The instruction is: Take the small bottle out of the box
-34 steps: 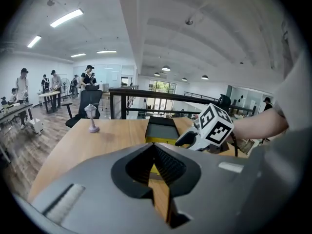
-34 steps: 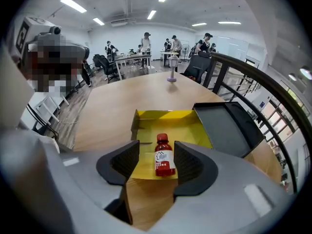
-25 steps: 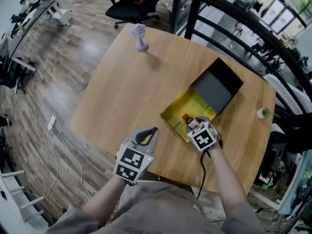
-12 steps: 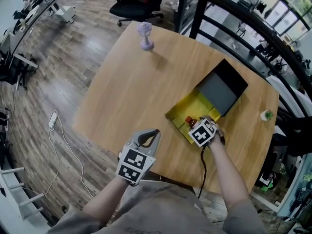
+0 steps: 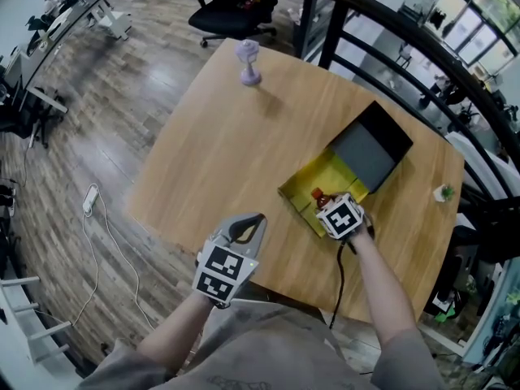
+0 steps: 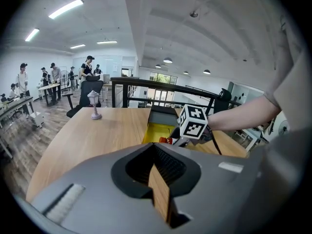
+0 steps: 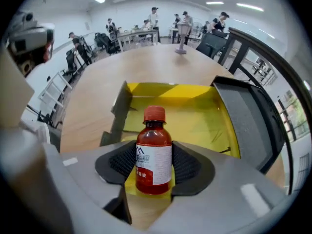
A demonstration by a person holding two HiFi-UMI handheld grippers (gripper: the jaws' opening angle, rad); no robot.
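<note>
- the right gripper (image 7: 155, 165) points steeply down into the near end of the open box (image 7: 195, 116), which is yellow inside.
- its fingers (image 7: 121, 163) have just been closing; the small bottle (image 7: 154, 152) is between them, and the ribbed black pads press on both sides of its white label.
- the small bottle stands upright with its red cap on top, its base over the yellow floor of the box by the near wall.
- the box's dark grey lid (image 5: 370, 149) is folded back at the far end.
- the left gripper (image 5: 253, 222) hangs over the near edge of the worktop (image 5: 219, 136), well apart from the box; its fingers are closed together with nothing between them.
- a small pale ornament (image 5: 249, 61) stands near the far corner of the worktop, and a tiny green plant (image 5: 443, 192) sits at the right-hand corner.
</note>
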